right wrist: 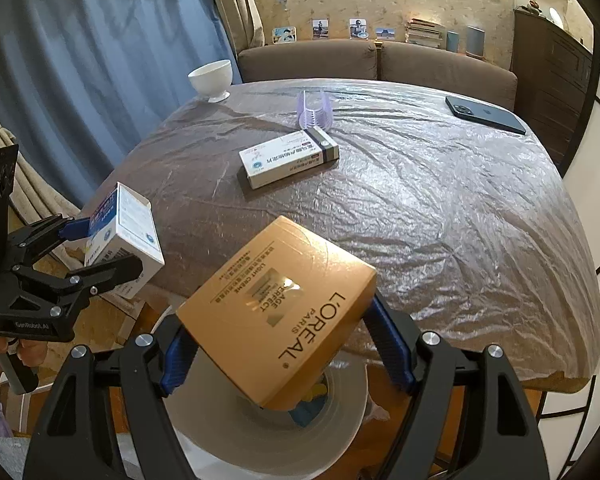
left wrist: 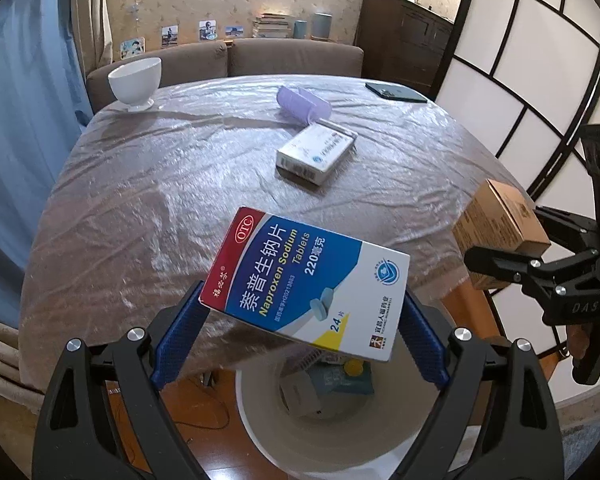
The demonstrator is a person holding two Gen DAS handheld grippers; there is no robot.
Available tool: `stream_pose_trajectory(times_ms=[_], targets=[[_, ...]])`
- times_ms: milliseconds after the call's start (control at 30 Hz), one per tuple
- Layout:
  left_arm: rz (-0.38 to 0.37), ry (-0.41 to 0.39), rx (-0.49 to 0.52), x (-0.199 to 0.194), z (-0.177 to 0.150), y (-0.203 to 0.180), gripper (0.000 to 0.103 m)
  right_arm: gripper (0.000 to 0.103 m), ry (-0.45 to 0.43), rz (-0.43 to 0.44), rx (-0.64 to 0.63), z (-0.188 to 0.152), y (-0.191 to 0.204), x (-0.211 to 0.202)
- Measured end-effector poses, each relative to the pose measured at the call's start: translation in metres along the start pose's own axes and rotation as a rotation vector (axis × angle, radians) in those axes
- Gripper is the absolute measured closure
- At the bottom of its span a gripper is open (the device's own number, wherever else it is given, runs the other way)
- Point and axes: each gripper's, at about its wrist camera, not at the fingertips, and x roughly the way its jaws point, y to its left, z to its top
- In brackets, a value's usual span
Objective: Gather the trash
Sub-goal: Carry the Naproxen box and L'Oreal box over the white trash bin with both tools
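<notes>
Left gripper (left wrist: pixel 300 344) is clamping a blue-and-white pill box (left wrist: pixel 306 284) between its blue pads, holding it tilted over the white bin (left wrist: pixel 260 432) just off the table's near edge. Right gripper (right wrist: pixel 288 356) is gripping a gold cream box (right wrist: pixel 278 312) the same way, jaws closed on its sides, over the same bin (right wrist: pixel 220 432). Trash is already lying inside the bin. Another white medicine box (right wrist: pixel 288 158) is lying mid-table (right wrist: pixel 440 220), with a purple holder (right wrist: pixel 315 114) just behind it. White bowl (right wrist: pixel 211 78) is sitting at the far left corner, phone (right wrist: pixel 484 114) near the far right edge.
</notes>
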Motion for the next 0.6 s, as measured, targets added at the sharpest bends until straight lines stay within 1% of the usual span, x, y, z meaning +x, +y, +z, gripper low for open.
stream_pose_trajectory(times_ms=[200, 600], targets=[[-0.028, 0.020, -0.006, -0.002, -0.011, -0.007, 0.012, 0.028, 0.018, 0.020, 0.002, -0.009, 0.003, 0.000], [-0.061, 0.057, 0.022, -0.007, -0.031, -0.019, 0.012, 0.028, 0.069, 0.062, 0.008, -0.028, 0.005, 0.002]])
